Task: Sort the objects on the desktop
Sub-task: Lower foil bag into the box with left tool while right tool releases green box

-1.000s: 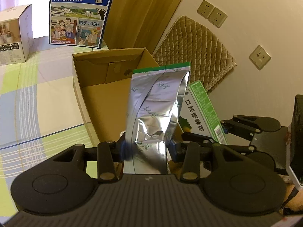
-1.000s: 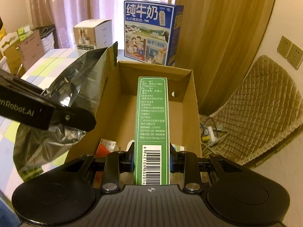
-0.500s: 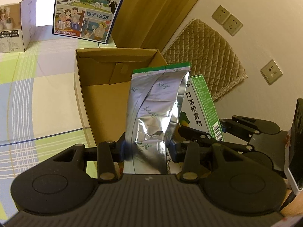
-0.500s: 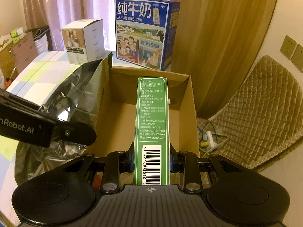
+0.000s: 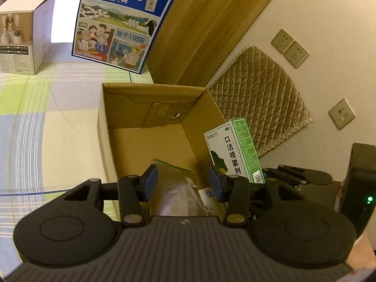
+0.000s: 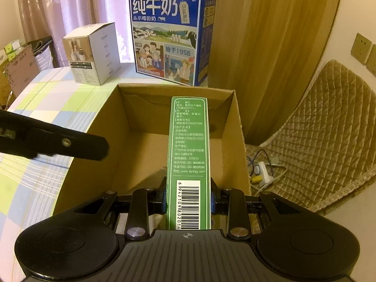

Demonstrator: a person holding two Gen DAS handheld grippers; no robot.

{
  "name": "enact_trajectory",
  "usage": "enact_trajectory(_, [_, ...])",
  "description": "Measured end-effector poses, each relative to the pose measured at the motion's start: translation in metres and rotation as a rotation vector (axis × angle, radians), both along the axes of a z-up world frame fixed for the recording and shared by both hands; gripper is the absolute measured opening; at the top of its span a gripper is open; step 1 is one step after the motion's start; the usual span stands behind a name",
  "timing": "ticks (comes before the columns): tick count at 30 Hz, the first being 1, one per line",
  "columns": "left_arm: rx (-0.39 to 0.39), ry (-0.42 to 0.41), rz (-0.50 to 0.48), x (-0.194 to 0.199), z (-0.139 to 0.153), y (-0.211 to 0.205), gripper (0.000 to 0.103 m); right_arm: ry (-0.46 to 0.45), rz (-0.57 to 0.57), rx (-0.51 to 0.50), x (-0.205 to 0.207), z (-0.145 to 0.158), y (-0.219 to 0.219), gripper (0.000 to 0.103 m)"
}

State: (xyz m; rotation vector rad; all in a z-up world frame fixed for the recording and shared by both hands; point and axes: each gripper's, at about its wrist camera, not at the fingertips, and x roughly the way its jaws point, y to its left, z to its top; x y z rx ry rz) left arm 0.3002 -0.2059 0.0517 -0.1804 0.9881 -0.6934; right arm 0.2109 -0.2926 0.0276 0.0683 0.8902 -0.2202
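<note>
An open cardboard box (image 5: 107,141) (image 6: 239,127) stands at the table's right edge. My left gripper (image 5: 183,181) is open above the box's near end, with blue pads (image 5: 150,183) spread apart. Below it a silver foil pouch (image 5: 176,188) lies inside the box, beside a small white carton (image 5: 208,199). My right gripper (image 6: 188,199) is shut on a tall green spray box (image 6: 189,150) (image 5: 235,152), held upright over the box. In the left wrist view the right gripper (image 5: 263,176) is at the right. A finger of the left gripper (image 6: 58,143) shows at the left of the right wrist view.
A blue milk carton case (image 5: 122,23) (image 6: 169,37) and a white product box (image 5: 21,40) (image 6: 94,51) stand on the checked tablecloth (image 5: 35,117) behind the box. A quilted chair (image 6: 317,129), a power strip (image 6: 263,171) and wall sockets (image 5: 289,51) are to the right.
My left gripper has opened and let go of the foil pouch, which now lies in the box. My right gripper still holds the green box and has shifted forward over the box.
</note>
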Motion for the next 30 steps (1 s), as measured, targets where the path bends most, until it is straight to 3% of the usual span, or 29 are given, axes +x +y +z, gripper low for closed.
enact_trajectory(9, [0.022, -0.002, 0.015, -0.002, -0.009, 0.016, 0.043, -0.005, -0.009, 0.032, 0.005, -0.006, 0.002, 0.028])
enact_trajectory(12, [0.028, -0.004, 0.025, -0.003, -0.010, 0.022, 0.046, -0.052, -0.013, 0.067, 0.006, -0.003, 0.001, 0.028])
enact_trajectory(15, [0.043, -0.013, 0.028, -0.005, -0.011, 0.026, 0.050, -0.066, -0.014, 0.072, 0.007, 0.002, 0.003, 0.038])
enact_trajectory(22, [0.061, -0.031, 0.035, -0.018, -0.011, 0.037, 0.059, -0.050, -0.008, 0.051, -0.002, 0.008, 0.012, 0.046])
enact_trajectory(25, [0.067, -0.036, 0.037, -0.027, -0.010, 0.043, 0.063, -0.035, -0.001, 0.036, -0.010, 0.010, 0.019, 0.056])
enact_trajectory(30, [0.081, -0.061, 0.055, -0.046, -0.006, 0.055, 0.079, -0.019, 0.012, 0.022, -0.027, 0.015, 0.031, 0.075])
